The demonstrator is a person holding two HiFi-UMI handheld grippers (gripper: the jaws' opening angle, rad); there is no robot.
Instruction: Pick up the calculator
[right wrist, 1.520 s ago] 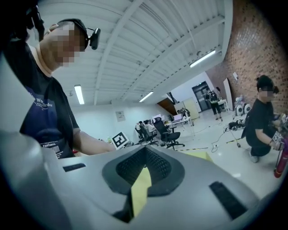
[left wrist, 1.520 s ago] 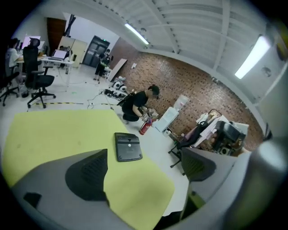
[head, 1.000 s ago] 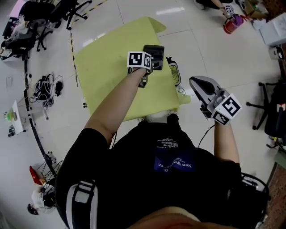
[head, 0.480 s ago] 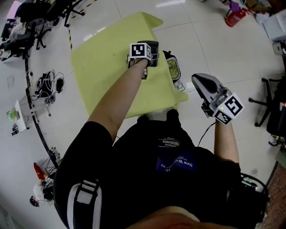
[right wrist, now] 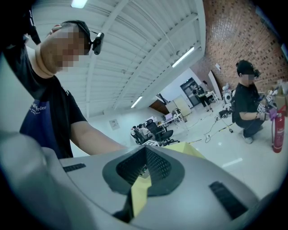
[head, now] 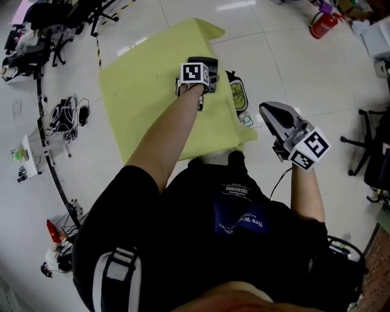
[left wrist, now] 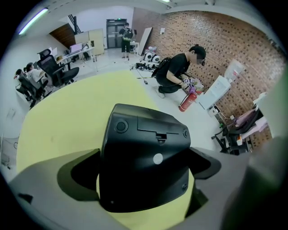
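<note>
The black calculator [left wrist: 144,152] lies back side up on the yellow table cover [head: 146,91]. My left gripper [left wrist: 144,179] points steeply down over it. Its jaws are opening and stand wide on either side of the calculator without clearly pressing on it. In the head view the marker cube hides most of the left gripper [head: 204,82], and only the calculator's [head: 211,63] far end shows. My right gripper [head: 268,113] hangs level off the table's right corner, shut and holding nothing. Its fingers [right wrist: 157,166] meet over a sliver of yellow.
A black-edged yellowish pouch [head: 237,94] lies just right of the calculator, near the table's right edge. Office chairs [head: 73,15] and cables [head: 64,116] are on the floor at left. A person [left wrist: 180,72] crouches by a red fire extinguisher [head: 323,24] far right.
My left gripper has come down over the calculator, which now sits between its jaws. The right gripper has shifted slightly and stays shut.
</note>
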